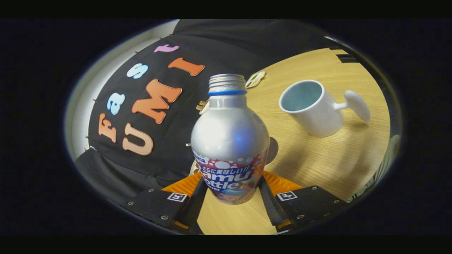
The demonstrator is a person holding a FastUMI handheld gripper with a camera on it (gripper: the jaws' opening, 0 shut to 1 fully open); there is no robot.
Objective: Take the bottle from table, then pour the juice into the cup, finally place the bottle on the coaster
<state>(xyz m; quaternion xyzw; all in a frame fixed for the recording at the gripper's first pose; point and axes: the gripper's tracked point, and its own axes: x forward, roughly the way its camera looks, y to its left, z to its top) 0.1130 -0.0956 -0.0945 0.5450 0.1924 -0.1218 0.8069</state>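
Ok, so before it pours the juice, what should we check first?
1. Grip: the gripper has both fingers pressed against the lower sides of the silver metal bottle with the printed label. Ok.
2. Cap: the bottle's threaded neck is bare, with no cap on it. Ok.
3. Cup: the white mug with the round-ended handle stands on the light wooden table, beyond the fingers, with its mouth open. Ok.
4. Inside of the mug: looks empty. Ok.
5. Juice in the bottle: cannot tell, the metal hides it.
6. Coaster: a dark round edge peeks out behind the bottle; cannot tell if that is it.
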